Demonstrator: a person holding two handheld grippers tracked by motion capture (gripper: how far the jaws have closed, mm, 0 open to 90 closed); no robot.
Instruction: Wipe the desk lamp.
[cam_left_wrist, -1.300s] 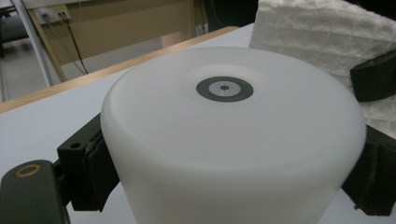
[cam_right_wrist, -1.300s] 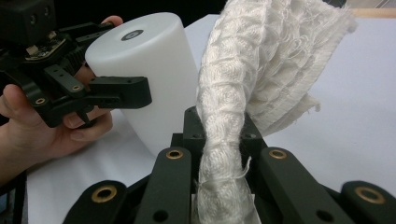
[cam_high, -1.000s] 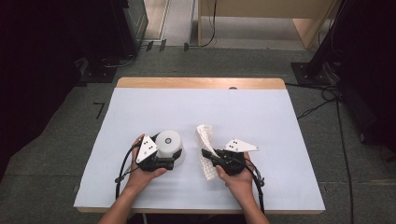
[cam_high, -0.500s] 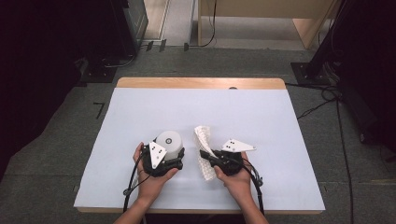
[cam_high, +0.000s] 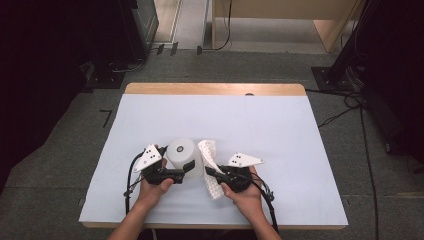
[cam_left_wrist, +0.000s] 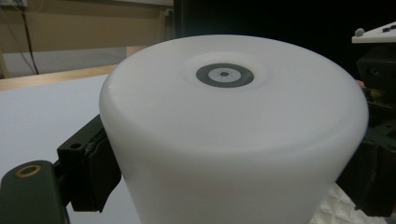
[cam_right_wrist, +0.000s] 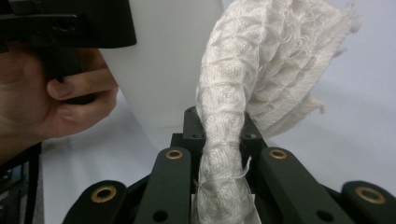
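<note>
High view: your left tool (cam_high: 189, 166), jaws closing around the white cup (cam_high: 183, 154); cloth (cam_high: 210, 167) pinched in right tool (cam_high: 210, 172) lies just beside it, rightward.

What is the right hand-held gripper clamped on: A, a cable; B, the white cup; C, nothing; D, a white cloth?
D: in the right gripper view the right hand-held gripper is pinched shut on the white cloth, which stands beside the cup.

A pale blue-topped wooden table (cam_high: 280, 125) stands on grey carpet floor (cam_high: 65, 150) (black cables (cam_high: 362, 130) trail right), light wooden furniture (cam_high: 285, 20) behind
</note>
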